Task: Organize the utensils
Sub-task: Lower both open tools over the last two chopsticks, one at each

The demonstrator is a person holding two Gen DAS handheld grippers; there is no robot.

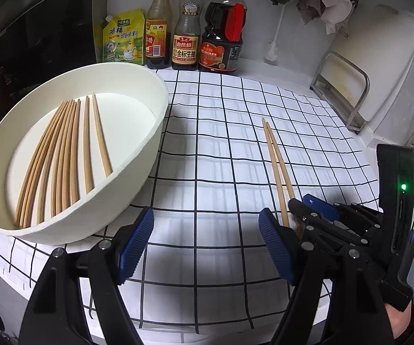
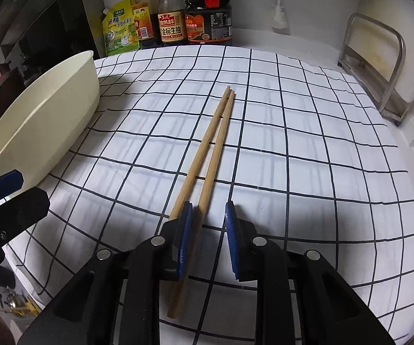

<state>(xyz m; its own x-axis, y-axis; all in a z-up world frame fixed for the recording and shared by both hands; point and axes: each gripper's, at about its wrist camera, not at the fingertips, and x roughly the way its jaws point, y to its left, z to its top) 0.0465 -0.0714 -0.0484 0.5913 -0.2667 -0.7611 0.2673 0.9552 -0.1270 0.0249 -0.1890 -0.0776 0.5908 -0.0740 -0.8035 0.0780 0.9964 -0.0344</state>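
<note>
A pair of wooden chopsticks (image 1: 276, 158) (image 2: 215, 138) lies on the checked cloth (image 1: 221, 143). My right gripper (image 2: 207, 230) (image 1: 302, 204) sits low over their near ends. A narrow gap shows between its blue pads. One stick runs into that gap along the left pad; the other passes under the outer side of the left finger. A cream bowl (image 1: 106, 215) (image 2: 49, 115) at the left holds several chopsticks (image 1: 63, 155). Beside the bowl, my left gripper (image 1: 207, 235) stands open over bare cloth with nothing between its fingers.
A yellow seasoning pouch (image 1: 123, 40) and three sauce bottles (image 1: 187, 28) line the back wall. A metal rack (image 1: 348, 92) with a white board stands at the right. A white brush (image 1: 273, 49) hangs at the back. The counter edge runs along the front.
</note>
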